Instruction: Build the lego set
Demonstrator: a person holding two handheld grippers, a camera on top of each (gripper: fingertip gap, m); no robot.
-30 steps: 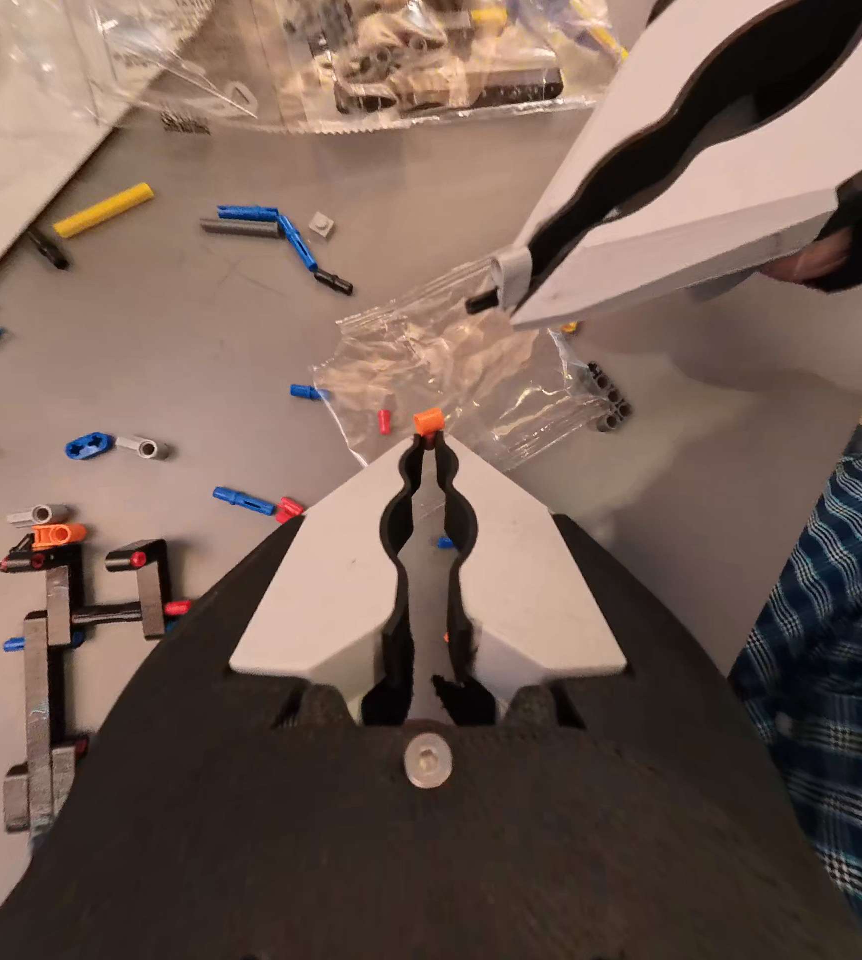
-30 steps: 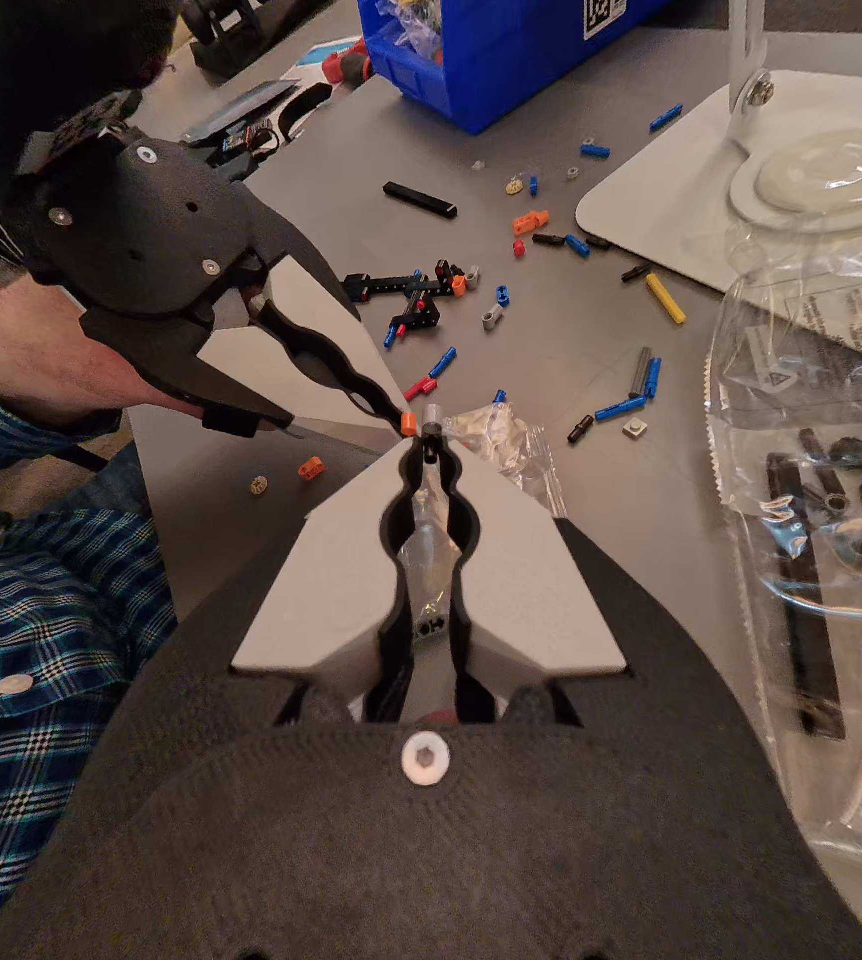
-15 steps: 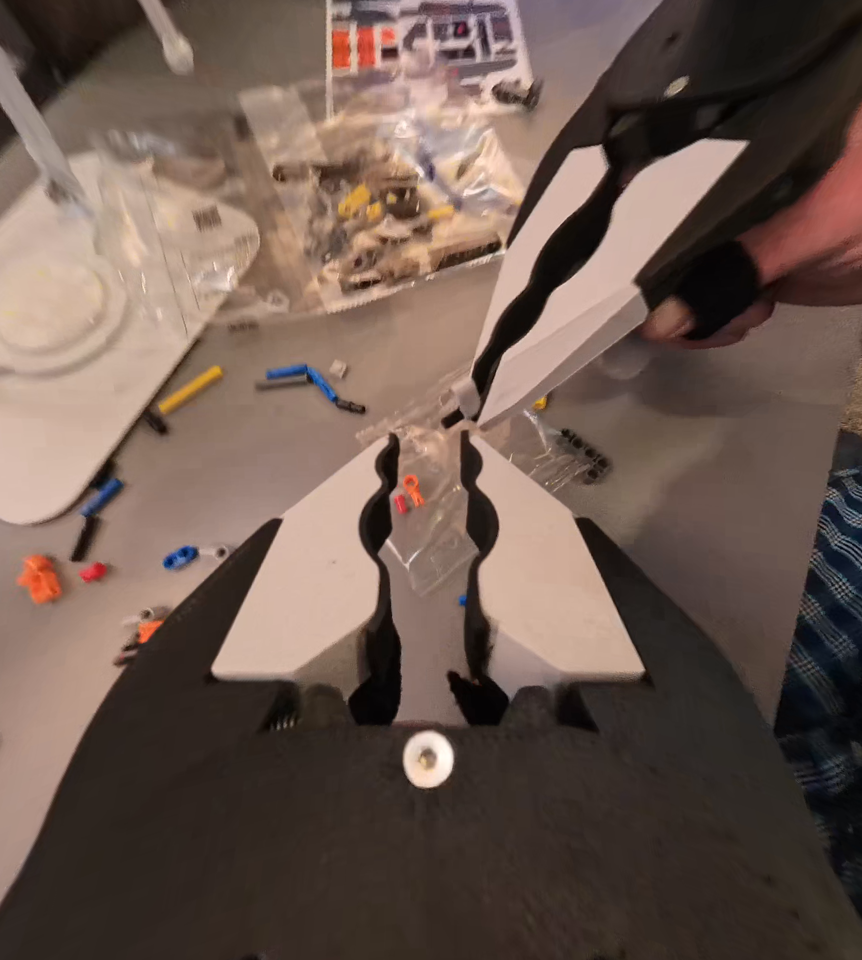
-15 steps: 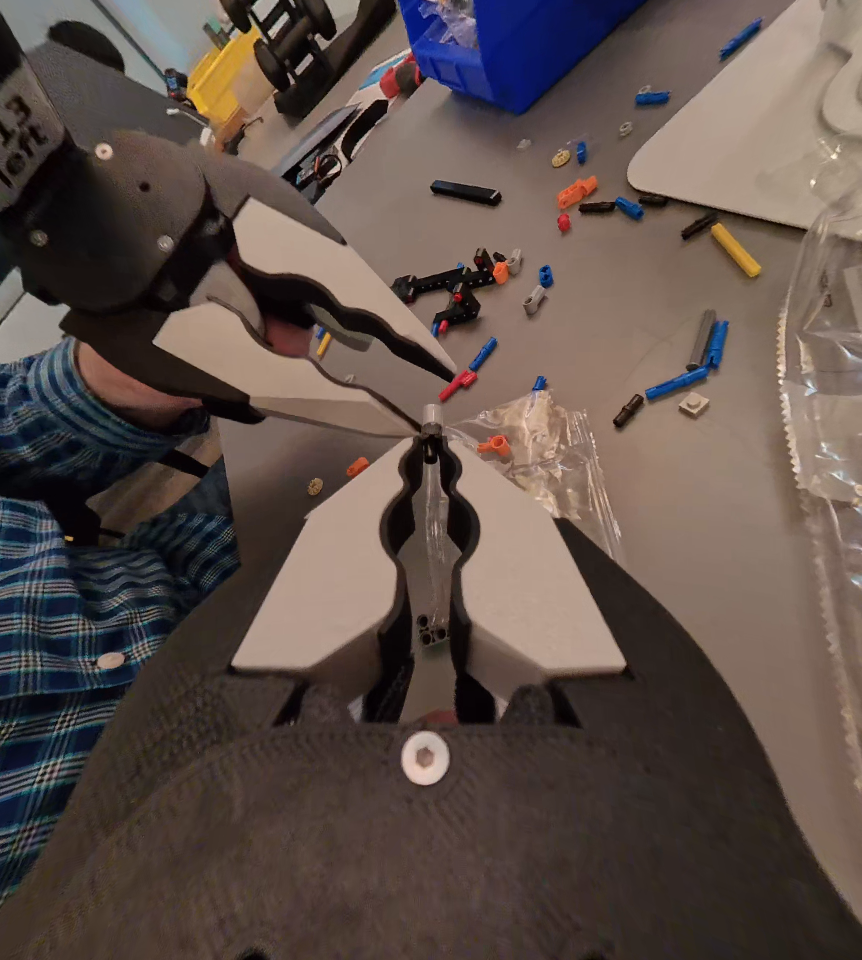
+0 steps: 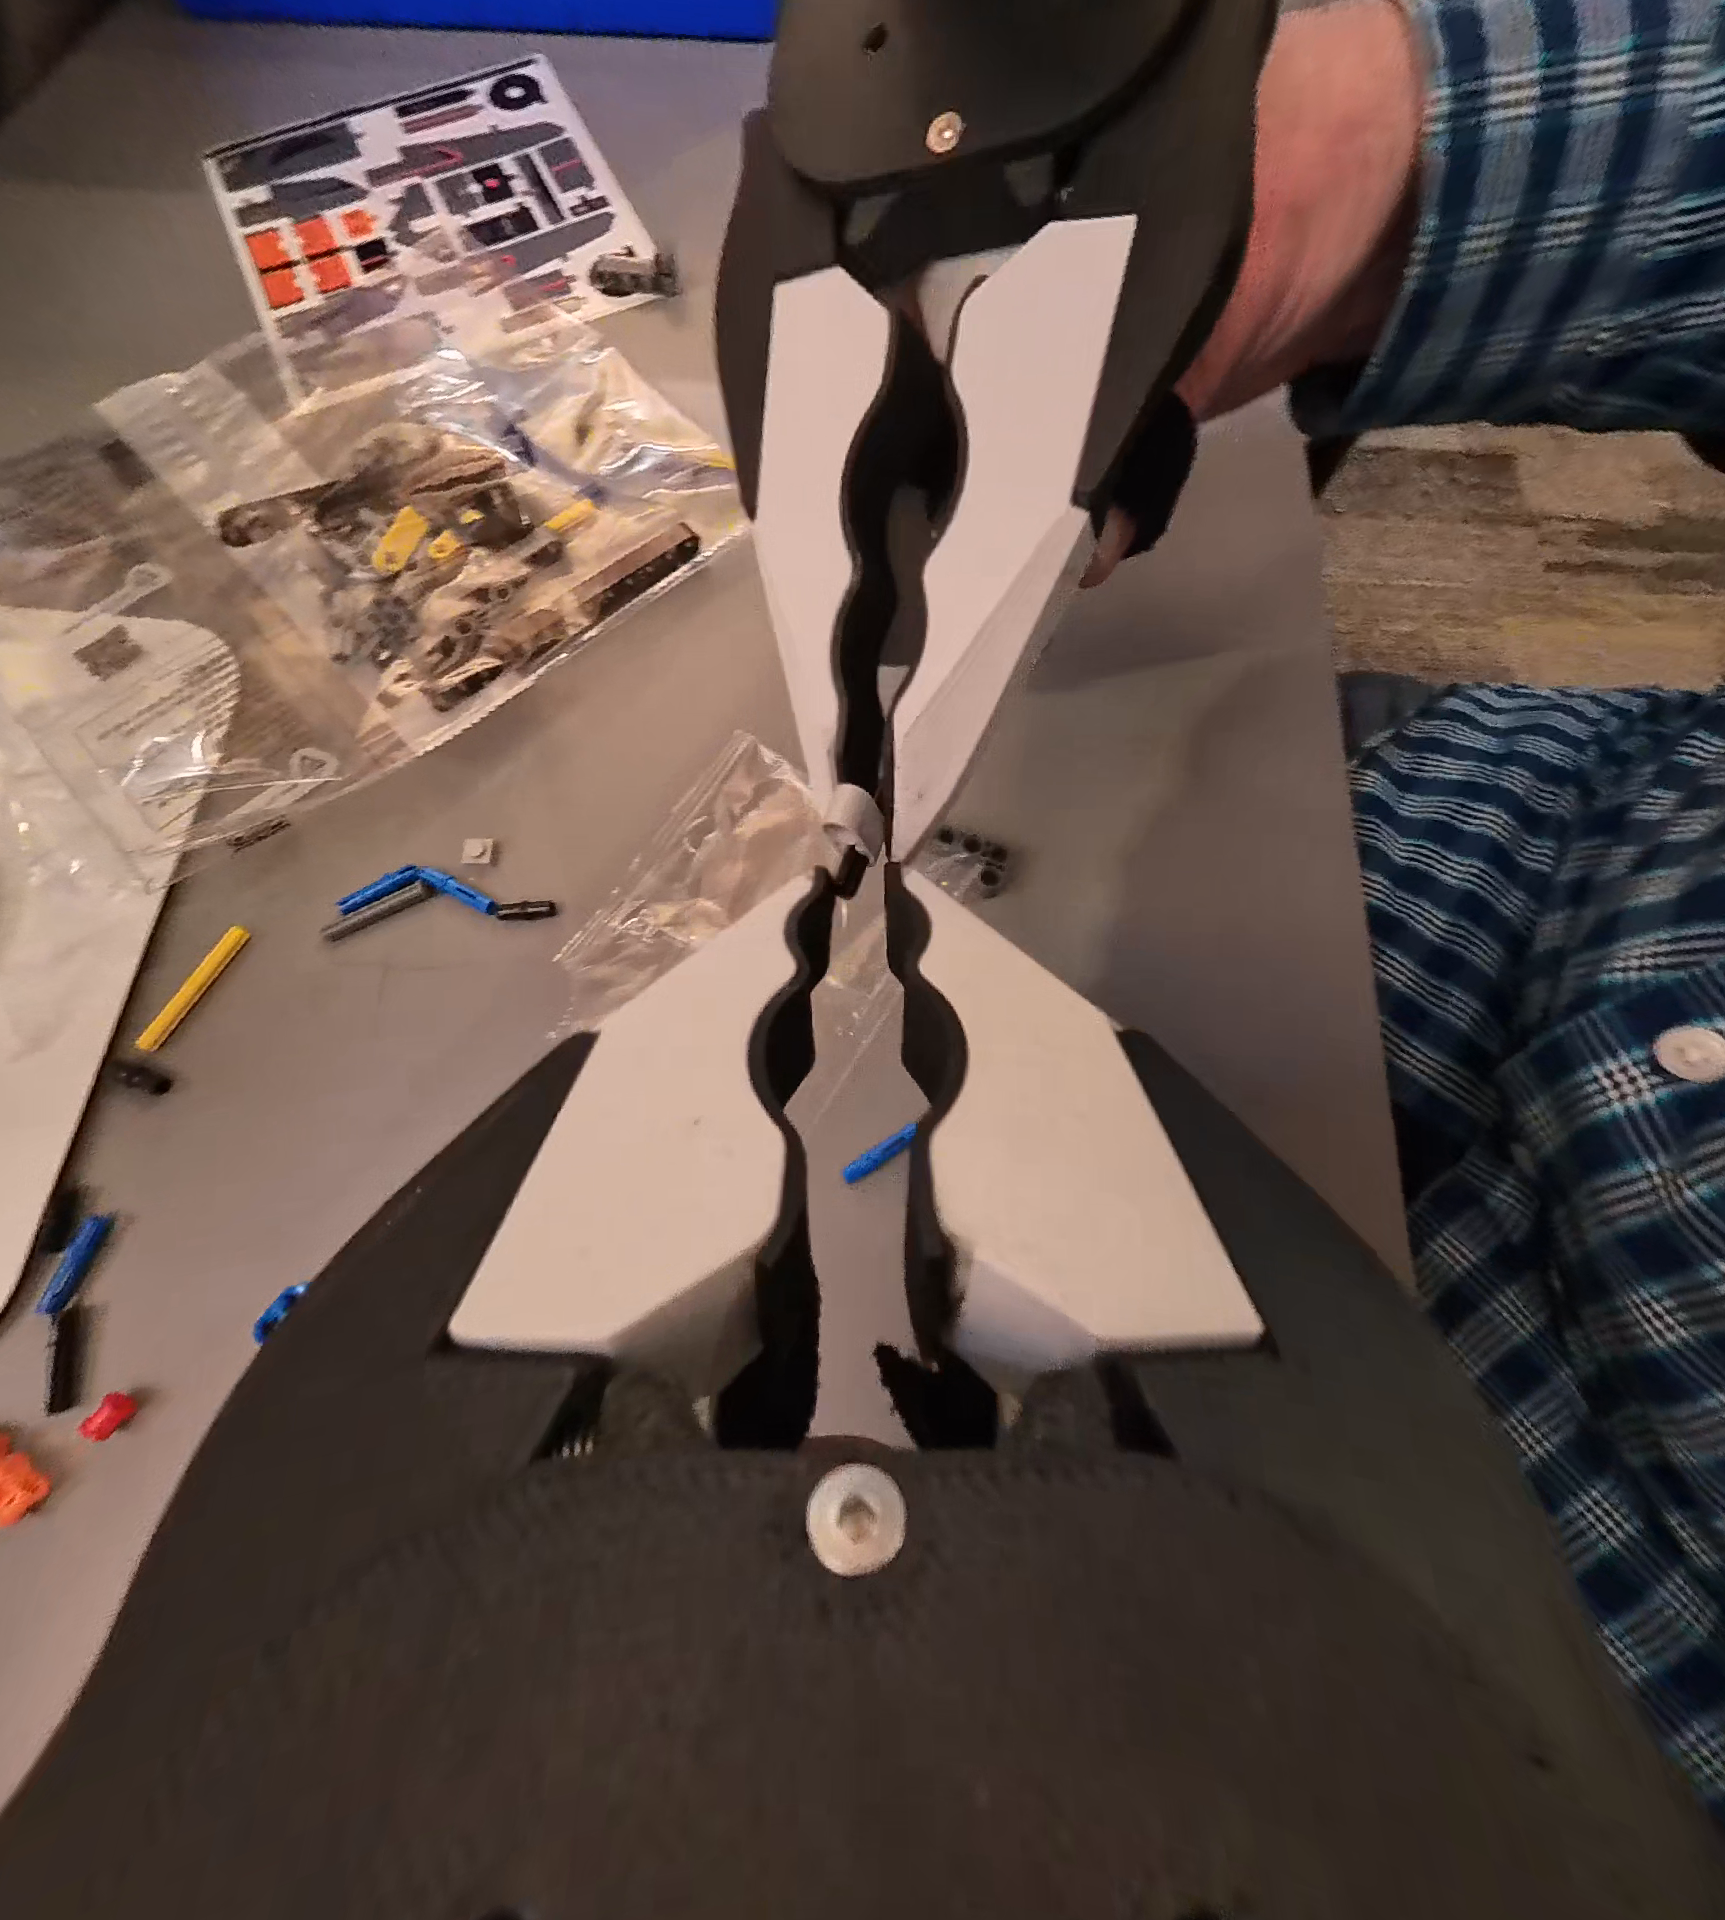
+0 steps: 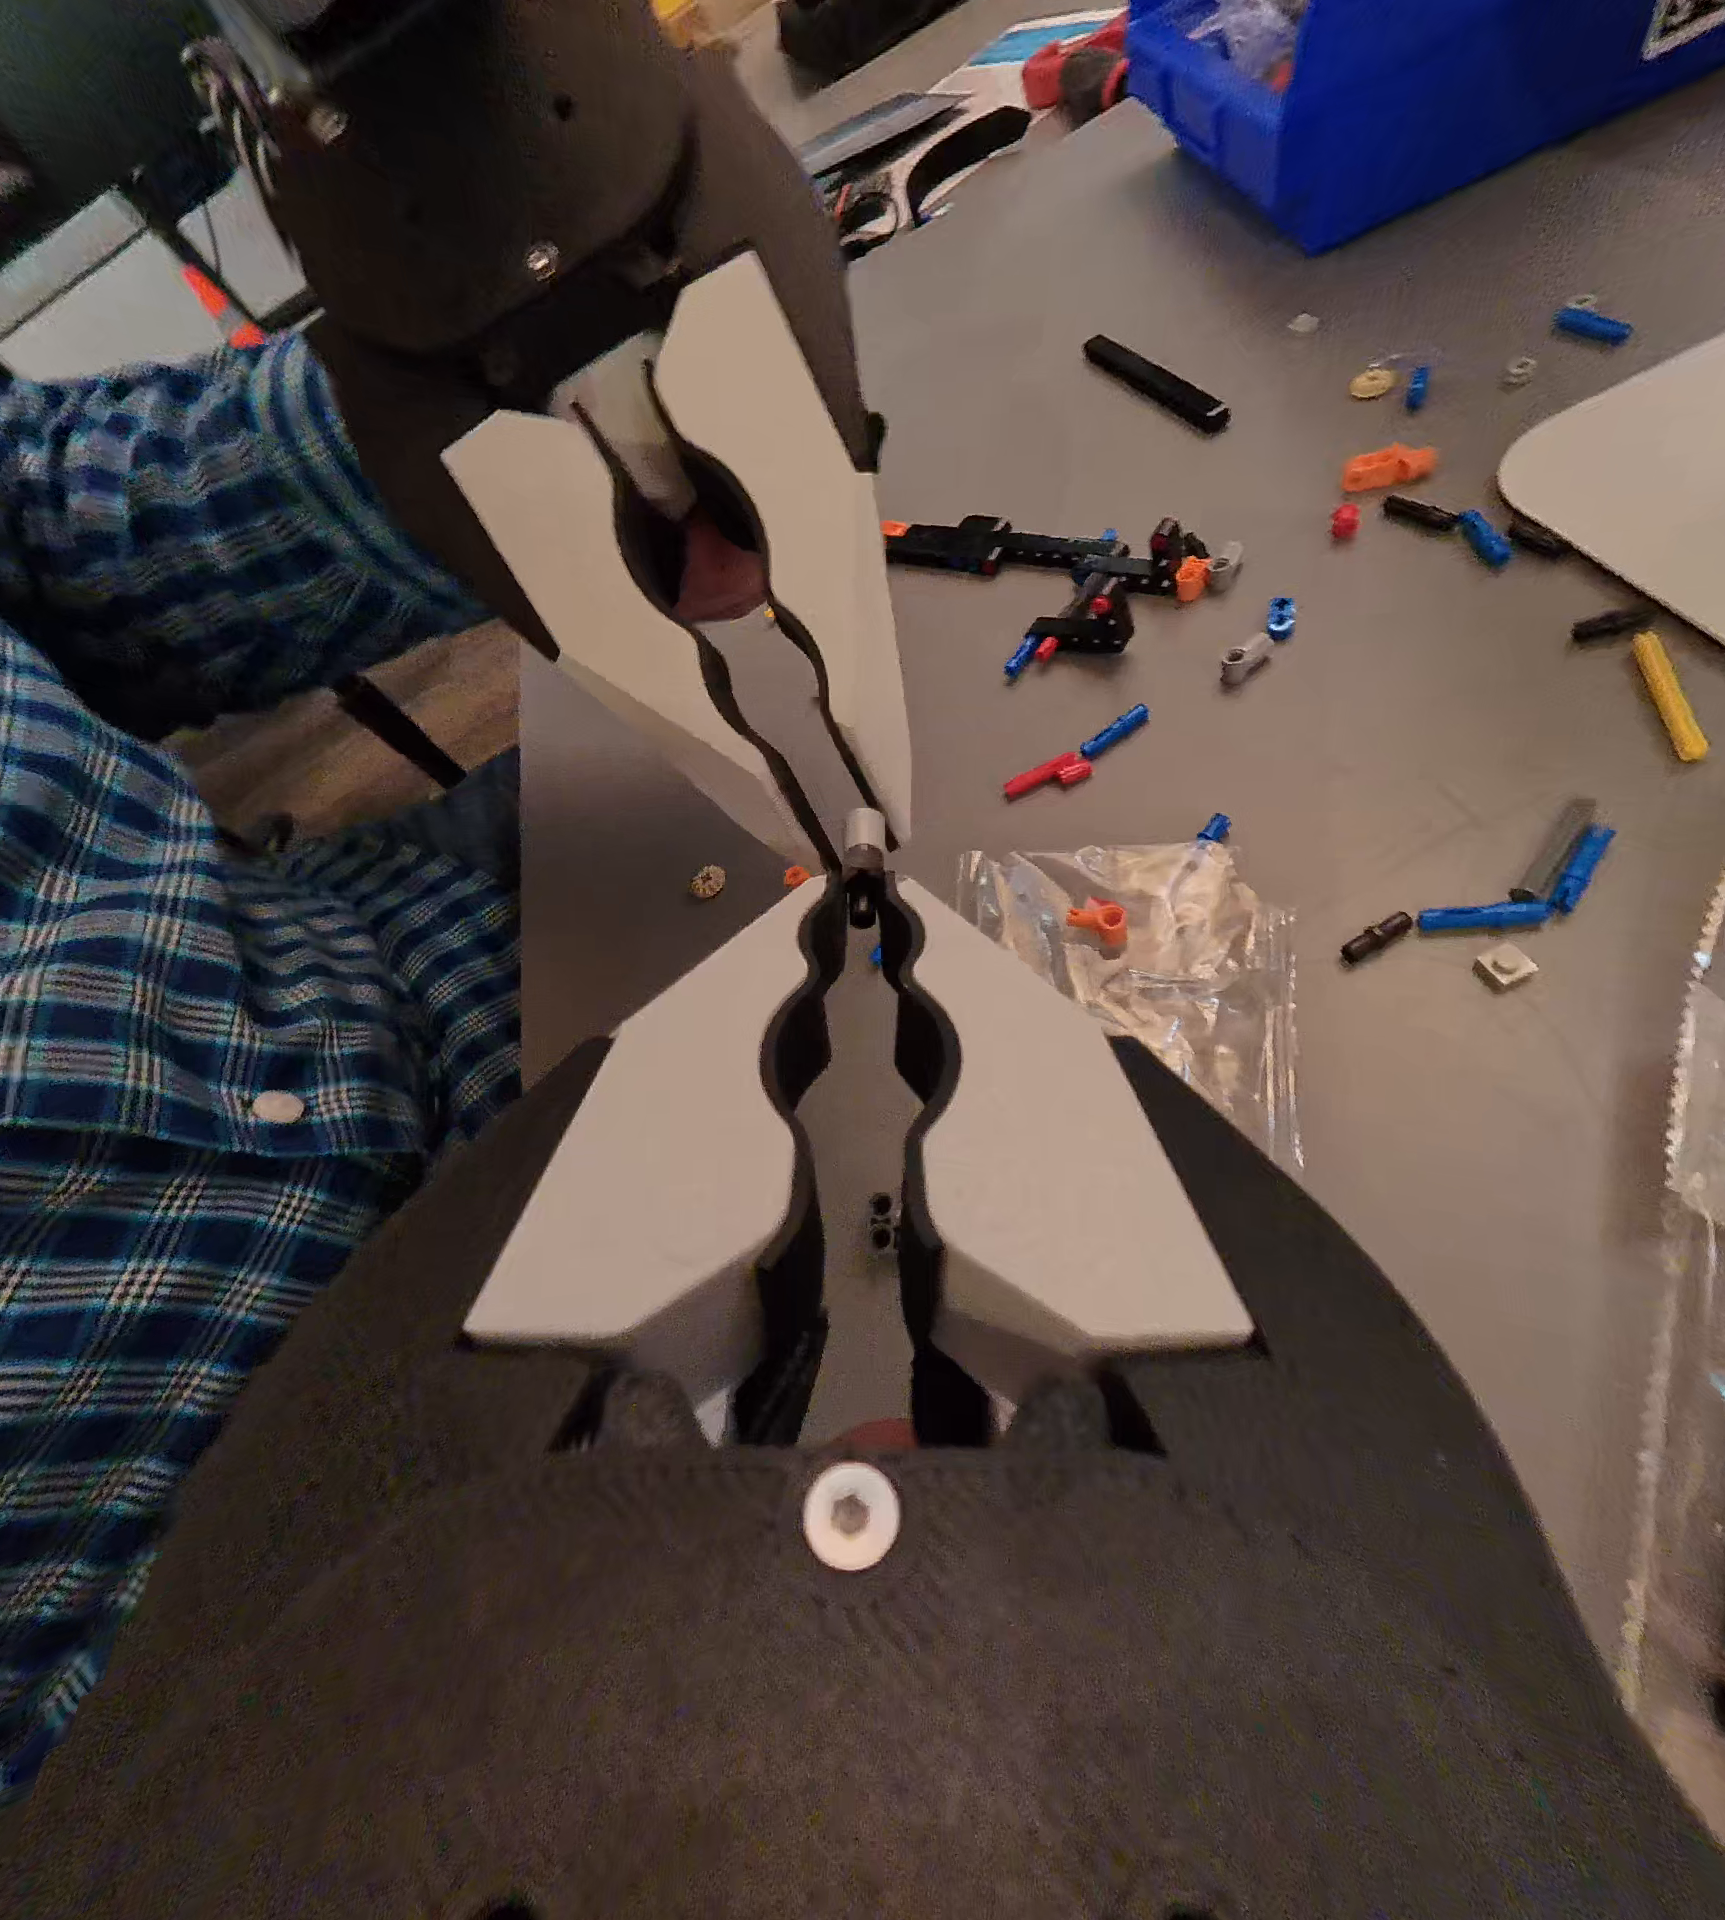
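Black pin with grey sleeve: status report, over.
Right gripper shut on black pin, grey sleeve on its end. Left gripper open, jaws flanking the sleeve. No obstruction seen.

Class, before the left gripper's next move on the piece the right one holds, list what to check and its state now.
1. Right gripper shut on black pin: ok.
2. Grey sleeve sits on the pin's end: ok.
3. Left gripper open, fingers flanking the sleeve: ok.
4. Left fingers touching the sleeve: cannot tell.
5. Orange connector held: not ok, lies at the clear bag.
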